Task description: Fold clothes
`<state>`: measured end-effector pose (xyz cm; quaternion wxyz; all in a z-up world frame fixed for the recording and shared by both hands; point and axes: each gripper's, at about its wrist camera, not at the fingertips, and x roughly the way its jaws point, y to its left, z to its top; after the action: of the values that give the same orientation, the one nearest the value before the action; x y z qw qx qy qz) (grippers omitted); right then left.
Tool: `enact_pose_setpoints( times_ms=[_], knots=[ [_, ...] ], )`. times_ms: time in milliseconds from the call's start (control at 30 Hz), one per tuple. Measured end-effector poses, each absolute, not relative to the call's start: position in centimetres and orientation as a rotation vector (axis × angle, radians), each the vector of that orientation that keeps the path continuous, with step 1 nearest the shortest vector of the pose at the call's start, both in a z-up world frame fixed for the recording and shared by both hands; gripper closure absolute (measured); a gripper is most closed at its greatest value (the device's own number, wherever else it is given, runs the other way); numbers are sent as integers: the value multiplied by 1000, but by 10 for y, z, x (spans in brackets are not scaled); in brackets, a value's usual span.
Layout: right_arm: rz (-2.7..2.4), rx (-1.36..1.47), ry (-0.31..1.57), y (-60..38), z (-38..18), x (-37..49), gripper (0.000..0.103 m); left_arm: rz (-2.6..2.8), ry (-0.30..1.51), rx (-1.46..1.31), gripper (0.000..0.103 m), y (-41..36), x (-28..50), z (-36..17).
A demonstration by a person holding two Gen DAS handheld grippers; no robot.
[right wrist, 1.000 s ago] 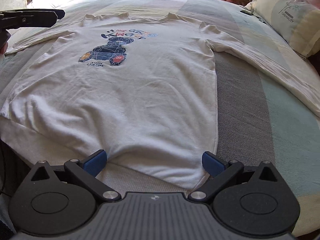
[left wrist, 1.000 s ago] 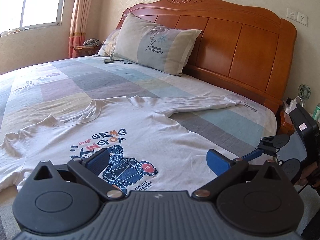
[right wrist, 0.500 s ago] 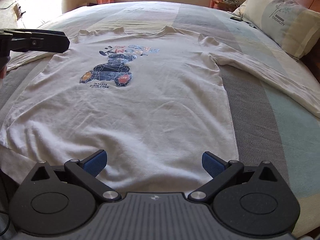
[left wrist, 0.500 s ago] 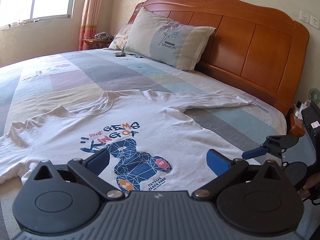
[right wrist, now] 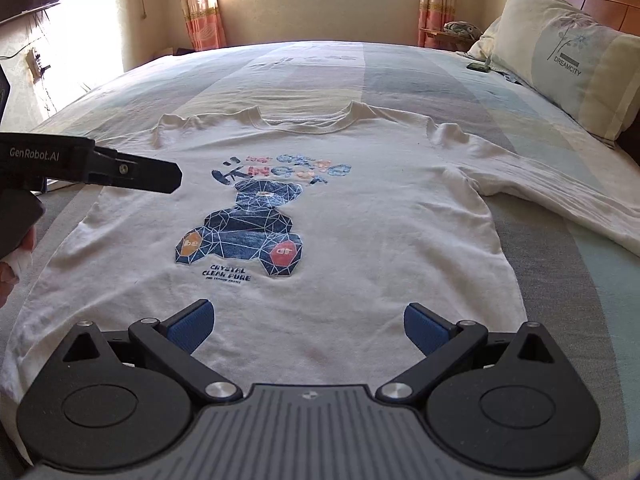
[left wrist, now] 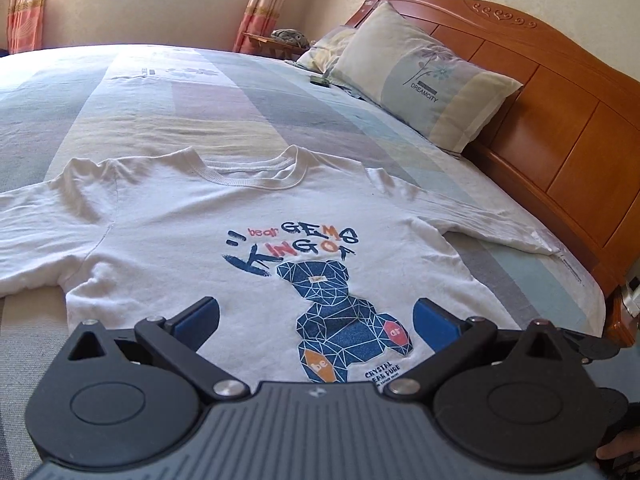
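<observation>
white long-sleeved T-shirt flat, print up, near bed's front edge | left gripper and right gripper jaws apart, empty | advice: pinch sleeve cuff, fold across chest evenly

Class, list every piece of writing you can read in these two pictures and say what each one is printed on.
"bear GEMS KING OF": white long-sleeved shirt, above the bear print.
"be" and "ar": bear's orange and red patches.
"CRYSTAL CLEAR PURE": under the bear; the smaller line beneath is too blurred to read.
"DREAMCITY": pillow.
"GenRobot.AI": side of the left tongs.
Small label on the bedsheet: too small to read.
</observation>
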<state>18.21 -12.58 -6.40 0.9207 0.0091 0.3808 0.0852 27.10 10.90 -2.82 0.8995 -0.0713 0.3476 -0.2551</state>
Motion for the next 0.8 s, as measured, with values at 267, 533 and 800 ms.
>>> enact_pose_setpoints(
  times_ms=[267,533,800],
  knots=[
    [170,75,785,-119,-49,174,0,-536,668,-174,1,114,263,-12],
    [248,-54,741,-83,-39,185,0,-513,705,-193,1,117,267,-28],
    [261,-160,735,-54,-47,225,0,-504,706,-262,1,130,281,-42]
  ],
)
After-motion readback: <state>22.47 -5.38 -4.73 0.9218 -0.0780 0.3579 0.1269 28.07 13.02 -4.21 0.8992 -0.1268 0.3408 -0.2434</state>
